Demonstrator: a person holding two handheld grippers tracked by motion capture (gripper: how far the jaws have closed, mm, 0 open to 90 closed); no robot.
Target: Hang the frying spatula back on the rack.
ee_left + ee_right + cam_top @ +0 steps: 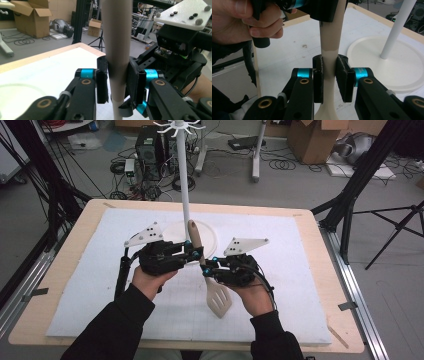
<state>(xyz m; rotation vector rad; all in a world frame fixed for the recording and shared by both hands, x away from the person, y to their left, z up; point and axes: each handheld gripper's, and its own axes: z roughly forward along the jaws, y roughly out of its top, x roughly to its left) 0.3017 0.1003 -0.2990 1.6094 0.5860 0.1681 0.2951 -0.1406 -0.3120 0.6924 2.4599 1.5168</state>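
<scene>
Both grippers clamp the spatula (pixel 209 275): left gripper (pixel 196 253) on its handle, right gripper (pixel 206 269) lower down.

Cream slotted spatula (pixel 218 301) with tan handle; white stand (pixel 184 180); white mat (pixel 280 285) on light-wood desk (pixel 327 285); black tools with cyan accents.

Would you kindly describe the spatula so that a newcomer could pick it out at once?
Start at the white mat covering the wooden table, with the white stand rising from its round base. In front of it, the left gripper and right gripper clamp one beige handle. That is the spatula, its slotted blade hanging lowest.
</scene>
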